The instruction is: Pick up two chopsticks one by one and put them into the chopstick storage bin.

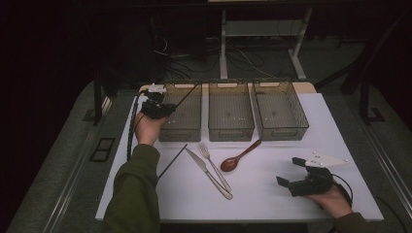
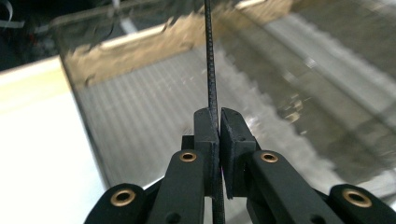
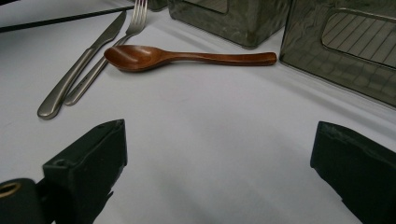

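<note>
Left tool [image 2: 215,122] clamped on black chopstick [image 2: 209,60], lower end cut off; right tool [image 3: 219,154] wide open, empty, over counter [image 3: 210,140].

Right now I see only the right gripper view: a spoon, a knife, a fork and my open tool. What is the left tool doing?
Observer: The left tool is shut on a thin black stick.
Operator: Where is it holding that stick?
Observer: Over the left basket, at the far side of the table.
Operator: How many baskets are there in all?
Observer: Three in a row; beside that one stand the middle basket and the right basket.
</note>
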### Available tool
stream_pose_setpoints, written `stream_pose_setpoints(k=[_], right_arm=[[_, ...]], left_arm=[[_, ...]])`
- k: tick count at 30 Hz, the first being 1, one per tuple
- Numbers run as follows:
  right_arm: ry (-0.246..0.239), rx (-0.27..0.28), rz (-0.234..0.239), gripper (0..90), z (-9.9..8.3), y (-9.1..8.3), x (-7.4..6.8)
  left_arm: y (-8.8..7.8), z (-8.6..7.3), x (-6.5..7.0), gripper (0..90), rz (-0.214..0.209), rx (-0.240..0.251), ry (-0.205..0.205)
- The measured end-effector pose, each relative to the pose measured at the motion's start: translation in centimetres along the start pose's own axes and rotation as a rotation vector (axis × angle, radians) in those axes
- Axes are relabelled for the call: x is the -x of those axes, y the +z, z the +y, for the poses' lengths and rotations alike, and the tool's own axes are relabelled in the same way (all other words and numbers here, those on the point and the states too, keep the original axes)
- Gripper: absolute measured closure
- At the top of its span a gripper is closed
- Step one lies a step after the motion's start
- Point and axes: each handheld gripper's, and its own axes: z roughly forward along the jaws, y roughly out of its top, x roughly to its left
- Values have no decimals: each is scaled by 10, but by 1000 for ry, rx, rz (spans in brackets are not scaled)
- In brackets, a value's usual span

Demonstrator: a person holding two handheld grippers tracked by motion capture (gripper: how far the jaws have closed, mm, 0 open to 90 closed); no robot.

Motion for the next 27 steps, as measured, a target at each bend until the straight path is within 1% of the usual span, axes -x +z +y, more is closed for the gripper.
stream_pose_setpoints(k=[2,6,10,11,12,13,14,15,16,17,19,20,21,24,27], right_arm=[[0,1,1,33,0,0,0],[0,2,1,33,0,-1,0],[1,3,1,33,0,-1,0],[1,3,1,33,0,-1,0],[1,3,1,33,0,-1,0],[1,3,1,33,0,-1,0],[2,3,1,33,0,-1,0],[2,3,1,33,0,-1,0],[1,3,0,32,0,-1,0],[1,3,0,33,0,-1,0],[-3,3,0,33,0,-1,0],[-2,3,0,32,0,-1,0],[-2,3,0,32,0,-1,0],[-4,4,-1,33,0,-1,-1],[-6,3,-2,33,0,-1,-1]], left_arm=[[3,-1,-3,851,7,-23,-10],[8,-2,-5,850,18,-64,-12],[12,-5,-6,850,13,-96,-4],[14,-5,-7,848,-8,-104,-6],[14,-6,-6,841,-5,-109,0],[14,-6,-6,819,3,-103,-1],[14,-6,-6,729,2,-95,-6],[13,-5,-5,729,-3,-81,-8],[11,-4,-5,703,-1,-76,-3],[9,-3,-4,671,-2,-59,-6],[5,-2,-4,647,-15,-38,-7],[3,-2,-4,600,-17,-32,-7],[2,-1,-3,600,-21,-24,-10],[-3,0,-2,542,-40,-6,-3],[-10,2,-1,505,-54,15,3]])
